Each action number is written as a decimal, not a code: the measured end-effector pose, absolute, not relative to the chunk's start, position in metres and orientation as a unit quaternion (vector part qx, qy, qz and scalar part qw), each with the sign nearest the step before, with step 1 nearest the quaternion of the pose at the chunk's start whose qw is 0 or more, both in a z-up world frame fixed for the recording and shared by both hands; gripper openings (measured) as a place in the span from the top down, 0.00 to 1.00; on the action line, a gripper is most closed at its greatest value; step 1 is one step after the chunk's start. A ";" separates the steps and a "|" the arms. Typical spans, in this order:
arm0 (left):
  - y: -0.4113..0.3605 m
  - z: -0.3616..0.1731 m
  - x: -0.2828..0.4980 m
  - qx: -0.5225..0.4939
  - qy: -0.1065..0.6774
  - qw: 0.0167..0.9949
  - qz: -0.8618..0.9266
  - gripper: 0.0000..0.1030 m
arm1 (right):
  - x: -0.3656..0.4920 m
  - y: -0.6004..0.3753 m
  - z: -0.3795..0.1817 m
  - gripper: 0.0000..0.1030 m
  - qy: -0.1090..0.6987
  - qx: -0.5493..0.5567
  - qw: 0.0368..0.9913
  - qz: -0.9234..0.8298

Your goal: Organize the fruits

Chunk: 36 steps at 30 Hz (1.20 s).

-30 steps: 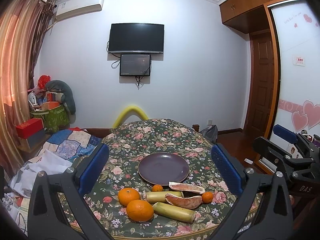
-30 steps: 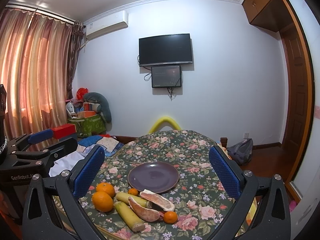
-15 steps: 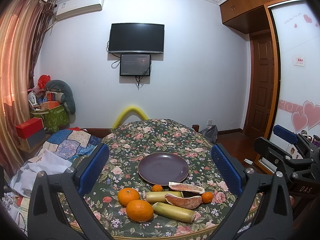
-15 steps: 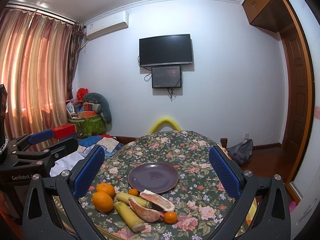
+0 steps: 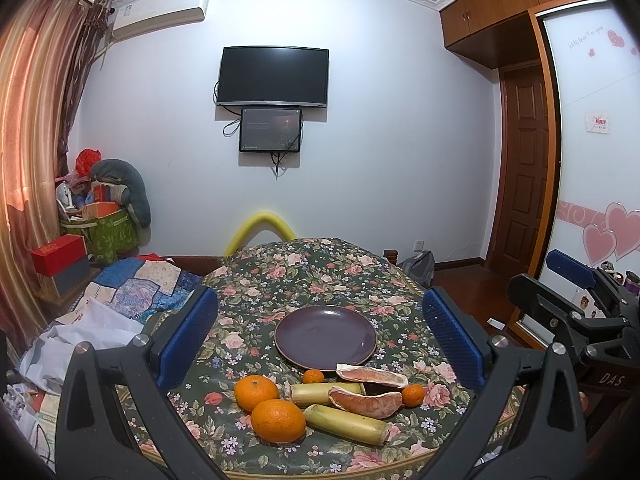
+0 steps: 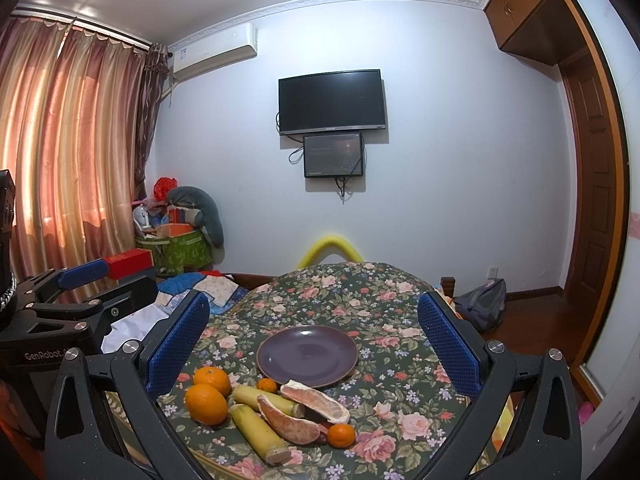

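An empty purple plate sits mid-table on the floral cloth. In front of it lie two large oranges, two small mandarins, two yellow-green sugarcane pieces and two pomelo wedges. My left gripper is open and empty, held above the table's near edge. My right gripper is open and empty, beside it on the right. Each gripper shows at the edge of the other's view.
The round table has a floral cloth; its near edge is just below the fruit. A patchwork-covered bed and boxes stand to the left. A backpack lies on the floor at the right. A TV hangs on the far wall.
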<state>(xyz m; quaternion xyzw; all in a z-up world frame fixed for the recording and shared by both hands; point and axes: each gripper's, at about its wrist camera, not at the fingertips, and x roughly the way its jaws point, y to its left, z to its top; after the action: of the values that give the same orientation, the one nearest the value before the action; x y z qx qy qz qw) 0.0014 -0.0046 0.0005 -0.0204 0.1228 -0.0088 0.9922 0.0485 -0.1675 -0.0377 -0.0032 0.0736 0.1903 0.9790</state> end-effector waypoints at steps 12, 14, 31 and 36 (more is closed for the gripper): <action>-0.004 0.000 0.002 -0.020 0.123 0.992 -0.006 0.00 | 0.051 -0.167 -0.039 0.00 0.075 -0.006 0.978 0.193; -0.003 -0.001 0.003 -0.021 0.128 0.992 -0.008 0.00 | 0.051 -0.167 -0.040 0.00 0.076 -0.005 0.978 0.193; 0.026 -0.042 0.041 -0.034 0.211 0.977 0.014 0.00 | 0.091 -0.161 -0.078 0.00 0.152 -0.030 0.971 0.185; 0.040 -0.066 0.060 -0.045 0.254 0.966 0.017 0.09 | 0.106 -0.157 -0.098 0.00 0.186 -0.055 0.963 0.185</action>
<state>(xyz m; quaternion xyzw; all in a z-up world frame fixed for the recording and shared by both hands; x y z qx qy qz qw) 0.0601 0.0396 -0.0660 -0.0455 0.2544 0.0167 0.9659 0.1058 -0.1567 -0.0983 -0.0547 0.1857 0.1851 0.9635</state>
